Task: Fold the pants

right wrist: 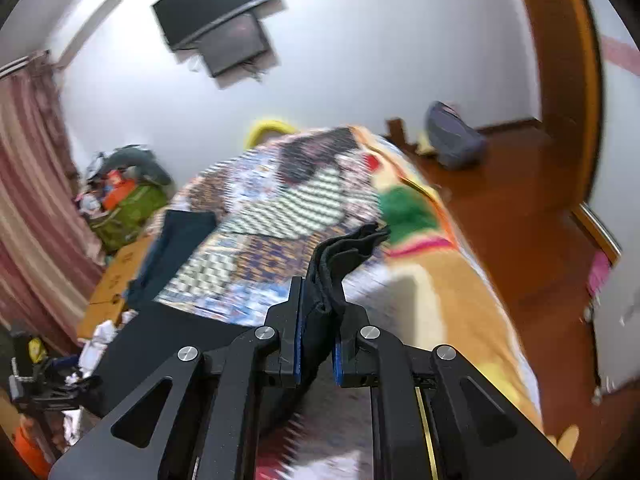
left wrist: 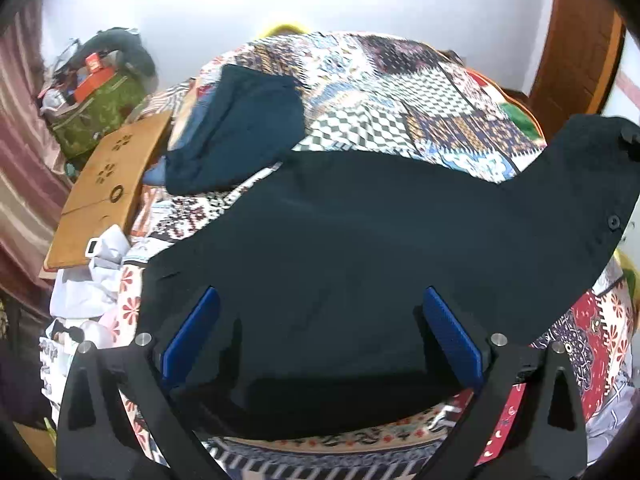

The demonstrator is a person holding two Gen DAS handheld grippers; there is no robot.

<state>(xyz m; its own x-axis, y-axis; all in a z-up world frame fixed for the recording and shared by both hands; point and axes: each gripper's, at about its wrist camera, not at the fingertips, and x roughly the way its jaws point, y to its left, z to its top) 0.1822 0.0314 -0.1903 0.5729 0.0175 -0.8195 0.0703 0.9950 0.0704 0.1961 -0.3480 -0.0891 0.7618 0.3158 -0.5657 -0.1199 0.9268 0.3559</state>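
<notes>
While right gripper [right wrist: 318,320] clamps the pants [left wrist: 360,248] waistband ahead, lifting for a fold | left gripper [left wrist: 320,340] wide, pants between fingers, steadying.

Black pants [left wrist: 360,240] spread flat across patterned bedspread [left wrist: 400,96], one end raised.

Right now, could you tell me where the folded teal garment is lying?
The folded teal garment lies on the patchwork bedspread, upper left in the left wrist view, beyond the black pants and beside the wooden board.
</notes>
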